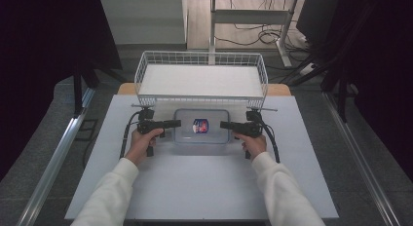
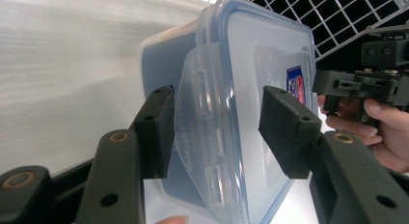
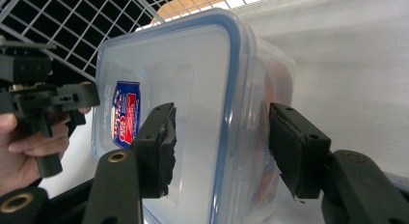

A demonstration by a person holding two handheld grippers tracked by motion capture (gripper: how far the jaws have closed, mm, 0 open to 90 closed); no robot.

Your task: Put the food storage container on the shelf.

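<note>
Wire basket stands just behind the lidded container

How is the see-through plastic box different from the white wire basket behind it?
The clear plastic box with a blue-rimmed lid is small and shut by its lid; the white wire basket is wider and open on top. The box has solid walls, the basket a grid of wire. The box sits between the left hand-held gripper and right hand-held gripper; the basket stands beyond them. Both are rectangular.

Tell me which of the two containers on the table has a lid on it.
The clear plastic box between the grippers; its blue-rimmed lid is on, while the white wire basket behind stands open-topped.
</note>
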